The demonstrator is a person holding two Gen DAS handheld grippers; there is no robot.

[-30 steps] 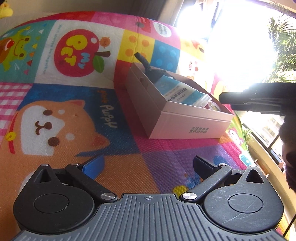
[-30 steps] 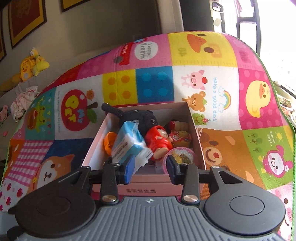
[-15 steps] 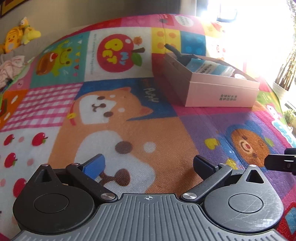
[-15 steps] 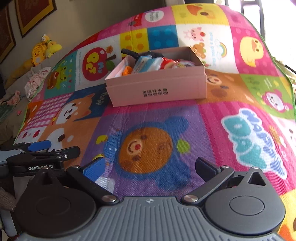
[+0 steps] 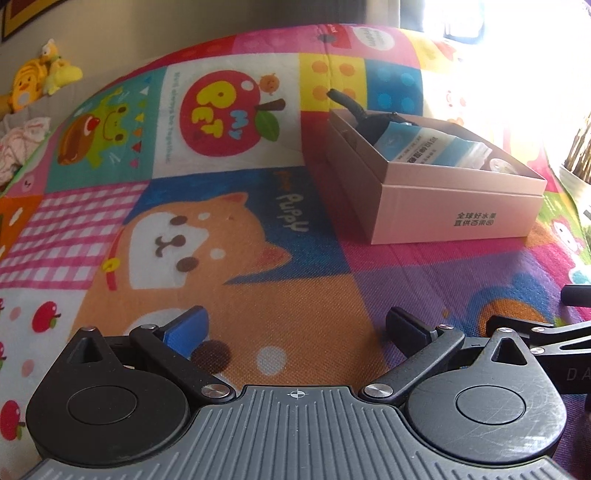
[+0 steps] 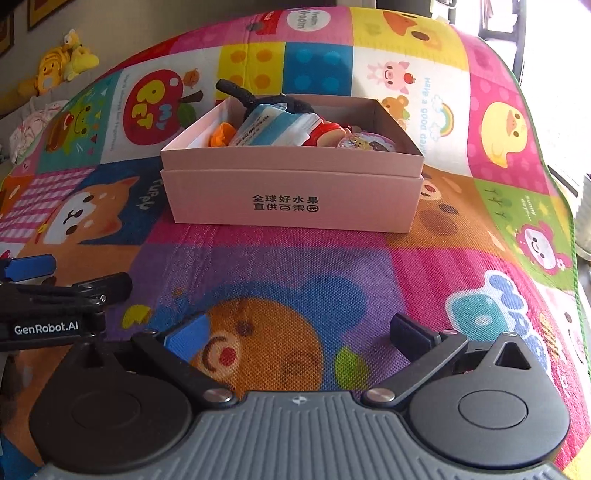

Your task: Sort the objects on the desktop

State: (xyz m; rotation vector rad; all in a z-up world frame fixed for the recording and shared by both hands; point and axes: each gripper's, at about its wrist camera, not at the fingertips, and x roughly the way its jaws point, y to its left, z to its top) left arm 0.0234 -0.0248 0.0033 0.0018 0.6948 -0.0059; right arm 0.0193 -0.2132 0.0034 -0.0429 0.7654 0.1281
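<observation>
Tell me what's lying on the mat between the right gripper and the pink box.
Nothing: in the right wrist view, only bare printed play mat separates the open right gripper from the pink box.

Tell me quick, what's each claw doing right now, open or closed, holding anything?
Left claw: open, holding nothing, above the play mat.
Right claw: open, holding nothing.

A patchwork cartoon play mat [image 6: 295, 266] covers the surface. Yellow plush toys [image 6: 55, 70] sit against a grey wall [image 5: 184, 18]. Glaring daylight [image 5: 517, 55] enters, probably through a window.
</observation>
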